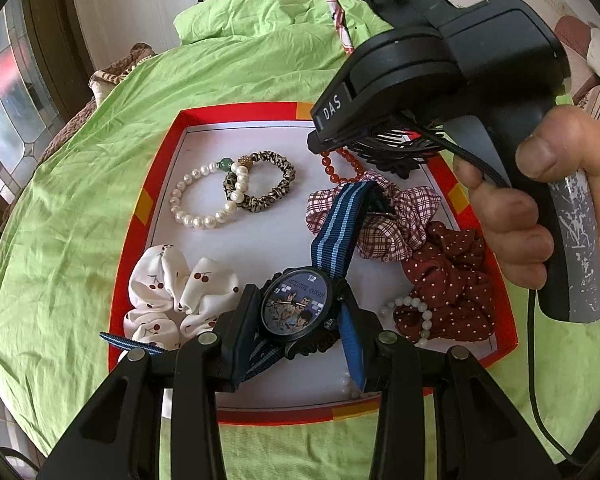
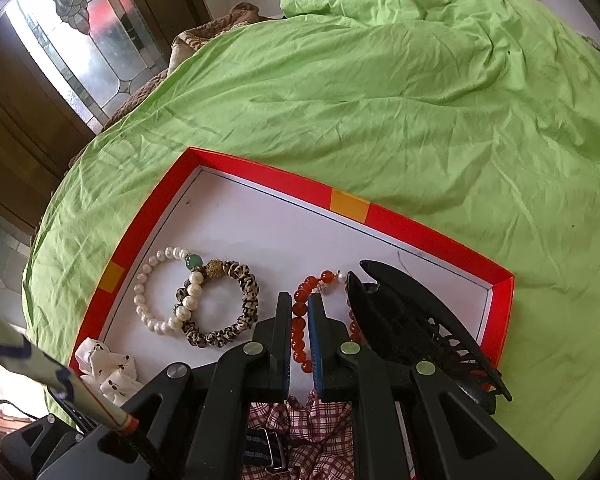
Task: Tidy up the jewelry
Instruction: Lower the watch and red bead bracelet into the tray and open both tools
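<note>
A red-rimmed box lid (image 1: 236,114) with a white floor lies on the green sheet and holds the jewelry. My left gripper (image 1: 298,316) is shut on a cartoon-face watch (image 1: 294,308) with a blue striped strap (image 1: 340,224), just above the floor. A pearl bracelet (image 1: 196,196) overlaps a leopard scrunchie (image 1: 274,186). My right gripper (image 2: 300,316) has its jaws almost shut with a narrow gap, empty, over the red bead bracelet (image 2: 300,328). A black hair claw (image 2: 416,328) lies to its right.
A cherry-print scrunchie (image 1: 172,296), a plaid scrunchie (image 1: 396,224) and a dark red dotted scrunchie (image 1: 448,280) on a white bead bracelet (image 1: 412,306) lie in the lid. The rumpled green sheet (image 2: 380,100) surrounds it. A glass door (image 2: 88,40) stands at left.
</note>
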### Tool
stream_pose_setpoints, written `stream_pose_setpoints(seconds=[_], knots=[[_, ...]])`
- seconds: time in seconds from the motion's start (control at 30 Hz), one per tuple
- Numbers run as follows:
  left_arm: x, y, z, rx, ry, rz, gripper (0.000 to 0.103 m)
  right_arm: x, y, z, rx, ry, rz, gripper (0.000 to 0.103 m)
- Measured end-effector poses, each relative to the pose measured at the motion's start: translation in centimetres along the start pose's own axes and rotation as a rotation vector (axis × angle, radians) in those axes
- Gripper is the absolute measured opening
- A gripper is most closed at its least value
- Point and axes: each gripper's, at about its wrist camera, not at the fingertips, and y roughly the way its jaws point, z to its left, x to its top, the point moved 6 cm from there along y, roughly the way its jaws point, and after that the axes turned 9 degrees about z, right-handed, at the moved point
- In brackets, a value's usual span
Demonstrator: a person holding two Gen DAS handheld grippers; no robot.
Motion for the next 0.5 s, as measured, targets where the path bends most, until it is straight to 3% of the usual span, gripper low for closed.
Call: stream_pose_setpoints(seconds=[0.07, 0.13, 0.4, 0.5], knots=[[0.0, 0.0, 0.0, -0.001, -0.003, -0.001, 0.038, 0.0, -0.3, -0.1, 0.001, 0.008, -0.007, 0.015], [0.0, -0.2, 0.1, -0.002, -0.006, -0.003, 0.038, 0.0, -0.8, -0.2, 0.007, 0.016, -0.02, 0.027], [-0.1, -1.5, -0.5, -0.017, 0.002, -0.038, 0.038, -0.6, -3.5, 0.1, 0.003, 0.013, -0.068, 0.029], [-0.2, -1.8, -0.7, -0.022, 0.005, -0.043, 0.041, -1.1, -5.2, -0.3, -0.001, 0.024, -0.104, 0.036]])
